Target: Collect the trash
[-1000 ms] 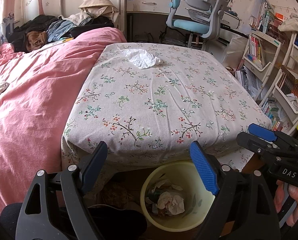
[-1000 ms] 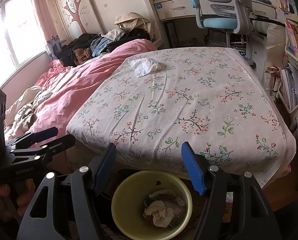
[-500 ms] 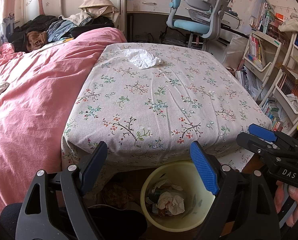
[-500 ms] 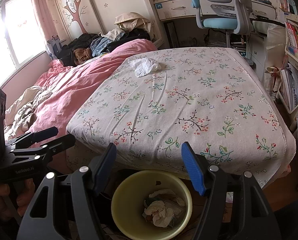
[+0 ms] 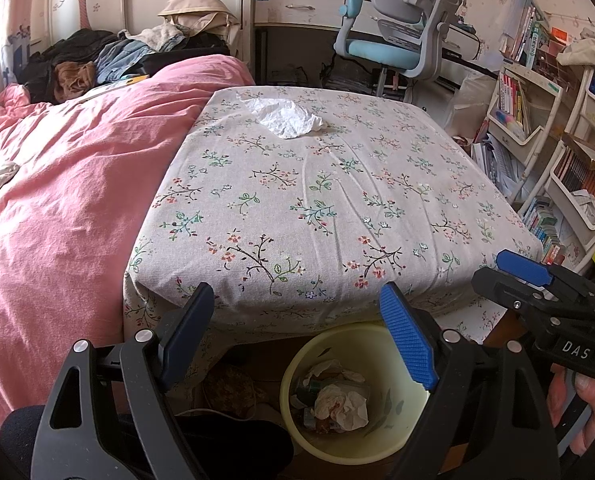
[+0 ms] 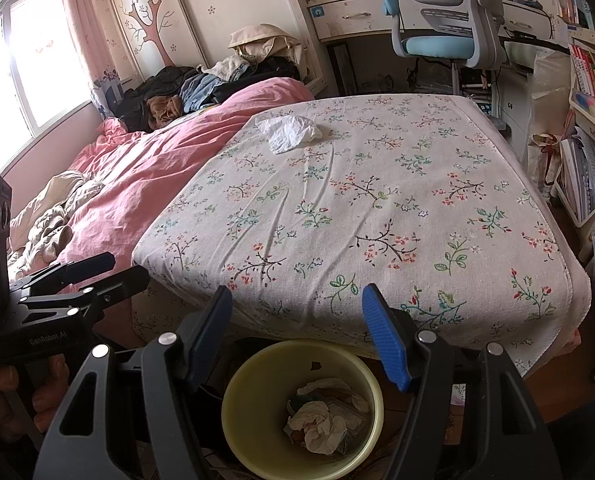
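Note:
A crumpled white tissue [image 5: 287,119] lies on the far left part of the floral tablecloth [image 5: 317,200]; it also shows in the right wrist view [image 6: 289,131]. A pale yellow bin [image 5: 357,394] with crumpled paper inside stands on the floor below the table's near edge, also in the right wrist view [image 6: 301,408]. My left gripper [image 5: 297,312] is open and empty, above the bin. My right gripper [image 6: 297,316] is open and empty, also above the bin. Each gripper shows at the edge of the other's view.
A bed with a pink duvet [image 5: 65,184] lies left of the table, with piled clothes [image 5: 109,60] at its far end. A blue desk chair [image 5: 393,36] and a desk stand behind. Bookshelves [image 5: 545,128] line the right side.

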`<state>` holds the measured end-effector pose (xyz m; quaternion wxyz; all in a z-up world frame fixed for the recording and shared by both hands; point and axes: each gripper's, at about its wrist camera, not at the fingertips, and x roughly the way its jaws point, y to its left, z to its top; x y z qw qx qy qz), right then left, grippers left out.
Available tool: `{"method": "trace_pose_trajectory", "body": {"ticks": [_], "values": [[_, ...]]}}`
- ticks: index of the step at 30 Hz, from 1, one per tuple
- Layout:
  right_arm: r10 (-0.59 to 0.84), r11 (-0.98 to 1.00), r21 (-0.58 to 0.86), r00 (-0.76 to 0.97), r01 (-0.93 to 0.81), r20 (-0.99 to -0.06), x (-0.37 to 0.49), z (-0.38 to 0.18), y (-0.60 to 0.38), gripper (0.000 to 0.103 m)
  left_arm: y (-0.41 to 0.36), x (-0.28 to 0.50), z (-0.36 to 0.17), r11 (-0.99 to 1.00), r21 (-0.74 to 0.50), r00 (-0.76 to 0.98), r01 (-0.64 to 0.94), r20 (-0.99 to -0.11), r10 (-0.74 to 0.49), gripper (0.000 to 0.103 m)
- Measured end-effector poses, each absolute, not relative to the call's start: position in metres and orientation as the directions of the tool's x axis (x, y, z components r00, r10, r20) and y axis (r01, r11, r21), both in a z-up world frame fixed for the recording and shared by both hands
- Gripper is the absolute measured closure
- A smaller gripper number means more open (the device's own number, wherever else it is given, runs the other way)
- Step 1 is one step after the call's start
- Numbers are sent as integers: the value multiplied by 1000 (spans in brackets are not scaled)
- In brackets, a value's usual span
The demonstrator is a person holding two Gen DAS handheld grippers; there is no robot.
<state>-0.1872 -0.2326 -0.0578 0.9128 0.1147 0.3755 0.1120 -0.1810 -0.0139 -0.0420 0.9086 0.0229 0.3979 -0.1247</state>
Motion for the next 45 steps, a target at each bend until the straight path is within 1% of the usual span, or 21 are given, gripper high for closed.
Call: {"method": "trace_pose_trajectory", "body": {"ticks": [11,14,19,24,28,33,36,38,39,40,41,43,45], "values": [[293,948,294,693,-121,-659,-187,-58,-232,38,-12,-180,-40,968,-72,654,241,-725,-217,21],[306,944,301,692,-133,-654,-180,-55,-230,38,1,-167,-32,967,-140,656,213,-713,-247,21],[316,945,282,700,-169,-640,-149,-42,-221,38,31,-131,-13,972,-208,703,107,-676,-222,21],[324,945,241,699,-219,-638,-87,-26,-203,38,57,-83,-1,967,-256,730,7,-659,-180,21],[298,953,171,688,-249,-661,-27,-28,-183,38,74,-46,2,961,-271,740,-59,-658,-140,21],[220,971,99,648,-217,-730,62,-58,-164,38,86,-11,1,954,-285,731,-98,-671,-125,21],[181,977,67,612,-204,-770,100,-80,-156,38,88,5,1,952,-287,724,-101,-678,-128,21],[163,975,39,578,-221,-799,114,-92,-149,55,88,11,1,955,-281,721,-97,-681,-127,21],[166,970,32,560,-242,-812,119,-97,-147,65,88,13,0,956,-278,719,-95,-683,-127,21],[174,969,38,560,-246,-810,121,-95,-149,86,89,15,-1,956,-279,716,-95,-686,-129,21],[195,967,65,550,-247,-812,121,-94,-152,93,90,16,-1,954,-283,714,-97,-688,-132,21],[283,957,189,563,-220,-776,114,-80,-173,97,92,18,-2,949,-297,711,-104,-689,-138,21],[357,933,303,590,-192,-725,100,-63,-199,98,93,18,-2,946,-307,712,-108,-687,-142,21]]}}
